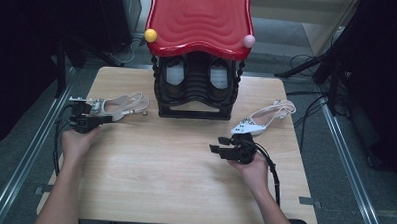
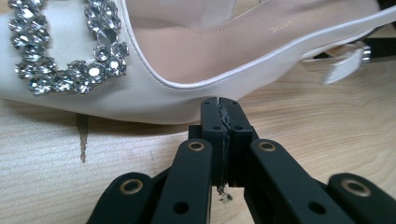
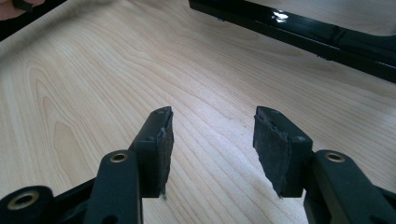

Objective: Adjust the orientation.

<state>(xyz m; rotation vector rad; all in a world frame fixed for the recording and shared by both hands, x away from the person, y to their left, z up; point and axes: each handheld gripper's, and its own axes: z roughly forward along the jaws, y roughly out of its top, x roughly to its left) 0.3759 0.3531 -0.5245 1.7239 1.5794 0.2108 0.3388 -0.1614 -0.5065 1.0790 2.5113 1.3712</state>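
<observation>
Left gripper view: the left gripper [image 2: 219, 103] is pinched closed on nothing, just beside the white shoe [image 2: 140, 98], whose toe is cut off. The right gripper [image 3: 212, 126] gapes, empty.

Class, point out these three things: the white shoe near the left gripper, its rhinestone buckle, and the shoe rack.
white shoe [image 2: 196, 51], left gripper view, pink insole.
rhinestone buckle [image 2: 98, 65], left gripper view, right edge.
shoe rack [image 1: 200, 17], high view, red top.

white slingback shoe [image 1: 120, 106] with crystal buckle [image 2: 65, 49], on its side at table's left edge
</observation>
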